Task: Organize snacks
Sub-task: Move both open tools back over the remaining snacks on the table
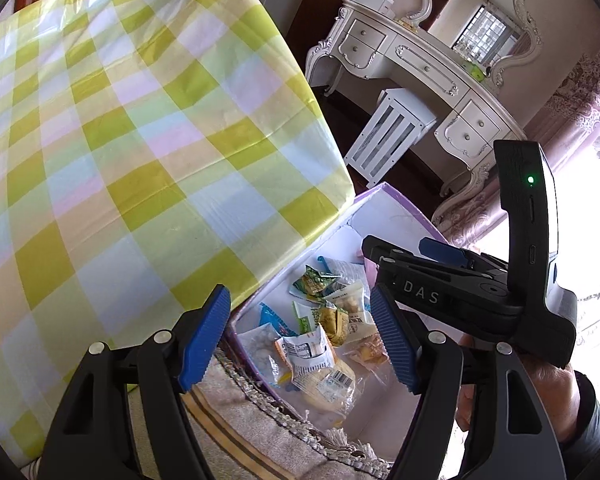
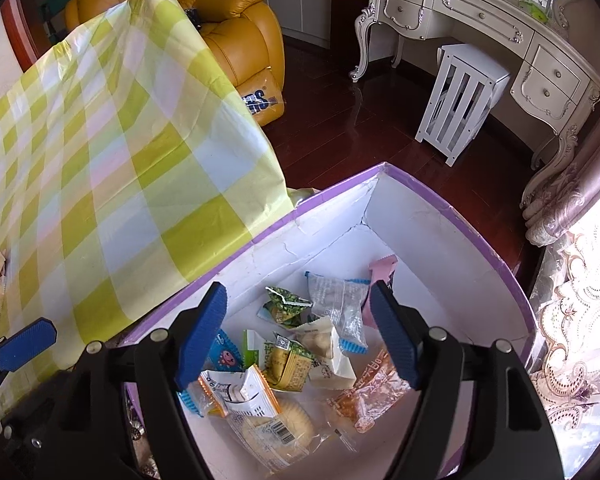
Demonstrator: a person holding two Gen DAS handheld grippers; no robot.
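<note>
Several crinkly plastic snack packets [image 2: 300,364] lie loose in a heap on the floor of an open box [image 2: 452,236], bunched toward its near corner: clear wrappers with blue zigzag ends, green foil ones, an orange-edged one with a printed table, a round pale pastry in clear film bearing a barcode, an orange see-through pouch with print too small to read, a pink packet against the far wall. Box is stiff card, white inside with cracked lining, purple rim. Right gripper [image 2: 296,336] hangs over the heap, ribbed blue pads wide apart, nothing between them. Left gripper [image 1: 300,336] sits above the box's near edge, jaws likewise spread and empty. "DAS" reads in white on the right tool's black body, green light lit. Beside the box, a glossy yellow-green checked tablecloth [image 1: 140,140], creased. Beyond: dark red wood floor [image 2: 332,120], white slatted stool [image 2: 460,100], carved cream dressing table [image 2: 480,20], yellow leather armchair [image 2: 240,28].
</note>
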